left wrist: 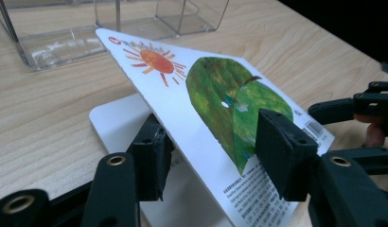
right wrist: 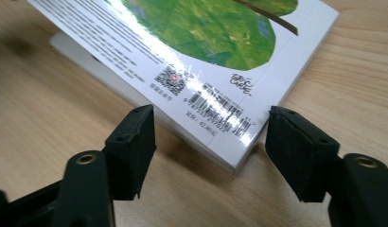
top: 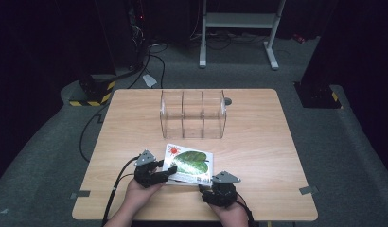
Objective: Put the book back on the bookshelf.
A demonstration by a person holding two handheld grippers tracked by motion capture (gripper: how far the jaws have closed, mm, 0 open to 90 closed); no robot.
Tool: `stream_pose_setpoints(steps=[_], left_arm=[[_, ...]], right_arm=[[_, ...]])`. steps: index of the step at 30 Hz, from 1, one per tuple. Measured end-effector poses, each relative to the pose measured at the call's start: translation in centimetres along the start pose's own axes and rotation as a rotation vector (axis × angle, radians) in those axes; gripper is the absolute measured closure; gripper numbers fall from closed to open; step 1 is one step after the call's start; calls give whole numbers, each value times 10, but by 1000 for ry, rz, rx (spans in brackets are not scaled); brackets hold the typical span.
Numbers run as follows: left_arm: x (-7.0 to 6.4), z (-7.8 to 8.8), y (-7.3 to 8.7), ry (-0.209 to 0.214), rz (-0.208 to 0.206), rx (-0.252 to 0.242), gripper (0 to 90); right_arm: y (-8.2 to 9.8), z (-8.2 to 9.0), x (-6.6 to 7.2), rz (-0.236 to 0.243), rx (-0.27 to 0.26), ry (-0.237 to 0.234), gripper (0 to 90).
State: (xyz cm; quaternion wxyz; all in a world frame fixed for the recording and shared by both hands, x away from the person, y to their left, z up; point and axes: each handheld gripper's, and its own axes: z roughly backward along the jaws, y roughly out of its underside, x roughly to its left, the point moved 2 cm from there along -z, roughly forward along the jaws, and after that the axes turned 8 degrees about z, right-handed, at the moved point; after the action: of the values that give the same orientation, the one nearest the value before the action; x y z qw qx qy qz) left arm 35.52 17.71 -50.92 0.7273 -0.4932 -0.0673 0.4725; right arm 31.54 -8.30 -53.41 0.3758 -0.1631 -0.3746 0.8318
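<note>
A board book (top: 189,163) with a green leaf and an orange sun on its white cover lies on the wooden table (top: 263,146) near the front edge. Its top cover (left wrist: 206,90) is raised at a slant off the white page (left wrist: 116,118) below. My left gripper (left wrist: 211,142) straddles that cover's edge: one jaw sits under it and props it up, the other lies over the printed leaf, with a wide gap between them. My right gripper (right wrist: 208,137) is open, its jaws on either side of the book's barcode corner (right wrist: 220,118), not touching it.
A clear plastic organiser (top: 193,113) with three compartments stands empty behind the book at the table's middle. Past the table's far edge there are cables, a white metal stand (top: 239,28) and dark floor.
</note>
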Motion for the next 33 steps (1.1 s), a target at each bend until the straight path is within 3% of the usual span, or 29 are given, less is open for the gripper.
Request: stream_pose_setpoints(steps=[4,7,11,22,33], left_arm=[[2,0,1,6,-8,9,501],[5,0,5,5,-32,21,517],[5,1,14,14,-57,17,540],[-1,10,19,30,-151,-35,559],[-9,15,17,29,-220,-66,587]], right_arm=[[3,5,-1,3,-25,-42,312],[3,8,-2,9,-46,-40,308],[2,9,-6,-31,-81,-64,298],[-15,-2,-29,-78,-68,-46,270],[-18,-15,-32,-74,-62,-80,246]])
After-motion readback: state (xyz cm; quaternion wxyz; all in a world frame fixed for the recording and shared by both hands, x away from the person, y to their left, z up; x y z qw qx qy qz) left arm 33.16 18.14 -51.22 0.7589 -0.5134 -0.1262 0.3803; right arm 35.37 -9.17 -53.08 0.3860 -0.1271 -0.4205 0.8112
